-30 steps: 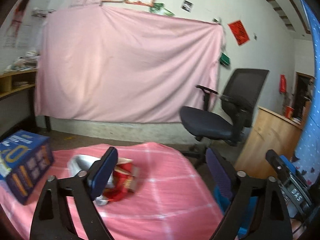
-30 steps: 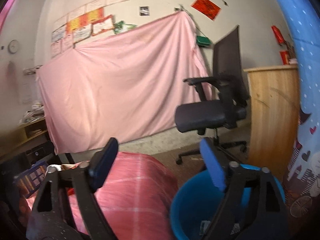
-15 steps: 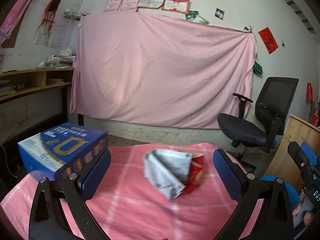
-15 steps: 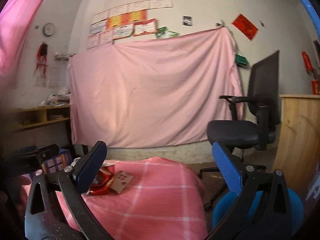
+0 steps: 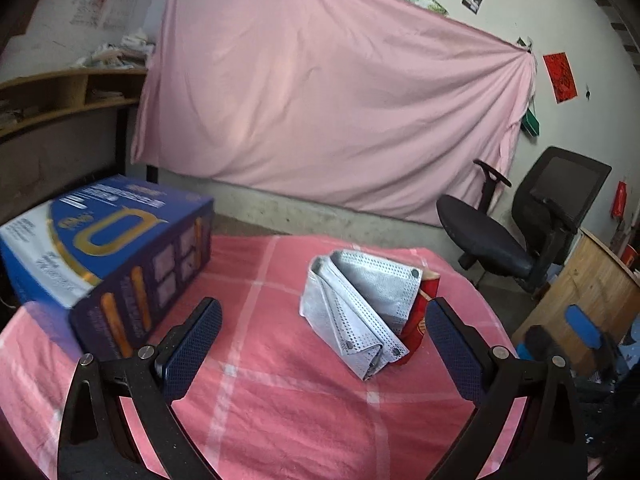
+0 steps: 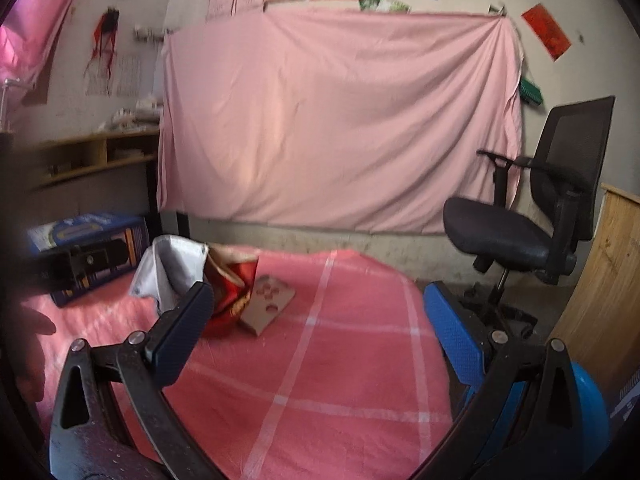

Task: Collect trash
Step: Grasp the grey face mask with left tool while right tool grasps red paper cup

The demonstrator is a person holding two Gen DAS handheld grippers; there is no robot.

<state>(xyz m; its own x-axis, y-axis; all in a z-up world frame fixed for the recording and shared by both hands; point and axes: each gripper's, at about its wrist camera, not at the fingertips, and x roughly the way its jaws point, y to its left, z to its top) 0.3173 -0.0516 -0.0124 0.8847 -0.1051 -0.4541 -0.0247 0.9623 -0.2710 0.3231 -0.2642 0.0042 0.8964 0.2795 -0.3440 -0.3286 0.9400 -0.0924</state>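
Observation:
A folded grey face mask [image 5: 352, 304] lies on the pink checked tablecloth [image 5: 280, 400], leaning against a crumpled red packet [image 5: 425, 304]. My left gripper [image 5: 322, 346] is open just short of the mask, one finger on either side and nothing between the pads. In the right wrist view the mask [image 6: 172, 268], the red packet [image 6: 234, 288] and a flat piece of brown cardboard [image 6: 268, 300] lie at the table's far left. My right gripper [image 6: 318, 340] is open over bare cloth, to the right of this trash.
A large blue carton [image 5: 108, 252] stands on the table's left side. A blue bin [image 6: 588, 404] sits on the floor at the table's right edge. Behind are a black office chair [image 6: 520, 224], a wooden cabinet [image 6: 612, 280] and a pink sheet on the wall.
Both views swung left and dipped towards the table. The mask and packet now sit centred ahead of the left gripper. The right gripper moved from over the bin to over the cloth.

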